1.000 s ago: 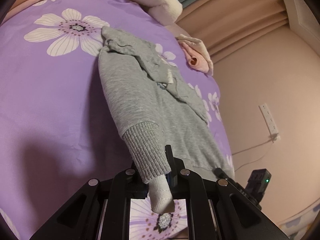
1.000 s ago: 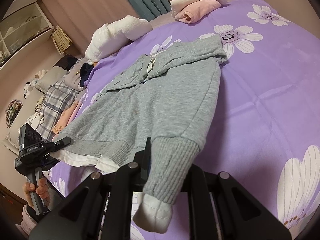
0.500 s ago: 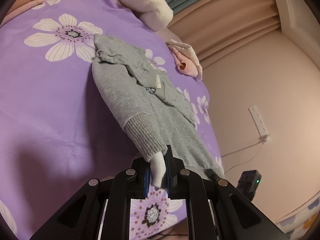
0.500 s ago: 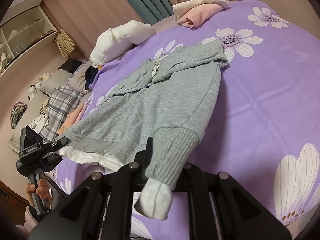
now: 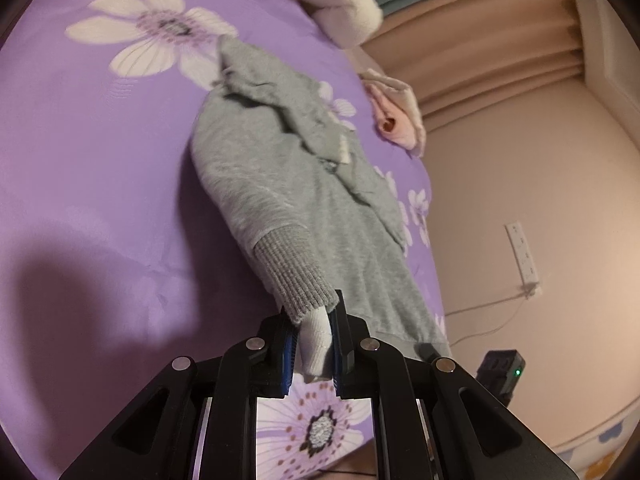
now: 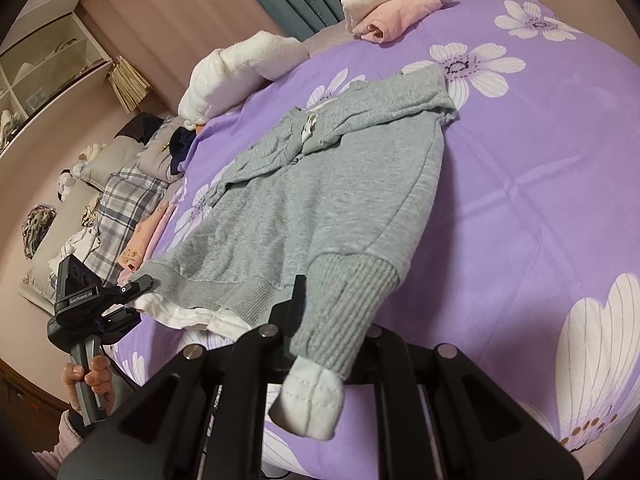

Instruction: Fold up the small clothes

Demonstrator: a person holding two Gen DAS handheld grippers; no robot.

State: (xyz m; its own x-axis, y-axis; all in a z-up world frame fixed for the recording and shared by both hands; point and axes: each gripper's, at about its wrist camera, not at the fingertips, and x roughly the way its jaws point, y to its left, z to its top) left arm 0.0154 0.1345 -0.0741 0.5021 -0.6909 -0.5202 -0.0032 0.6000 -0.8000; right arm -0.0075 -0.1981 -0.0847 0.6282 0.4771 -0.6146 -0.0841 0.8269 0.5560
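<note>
Left tongs [image 5: 314,346], closed: blue-lined pads pinch the white stitched inner cuff that pokes out of a ribbed grey sleeve end of the sweater [image 5: 288,184]. Right tongs [image 6: 320,320], closed on the other sleeve: the ribbed cuff drapes over the black fingers and hides the pads, and its white inner cuff hangs loose toward the camera. In the right wrist view the left tongs appear at the lower left as a black handle, gripped by a hand [image 6: 90,380] in a pink sleeve, with the fingers at the sweater's hem corner.

The sweater is soft grey fleece with knitted ribbing at hem and cuffs and a white layer showing below the hem. It lies spread on the bed [image 6: 540,200], body flat, the far sleeves and neck bunched into folds. The bed cover is smooth purple cloth printed with large white flowers.

Beyond the sweater: a rolled pink-and-cream garment [image 6: 394,10], a fluffy white bundle [image 6: 240,68], and a checked cloth [image 6: 124,208] beside the bed edge. A wall socket strip [image 5: 522,252] with a trailing cord.
</note>
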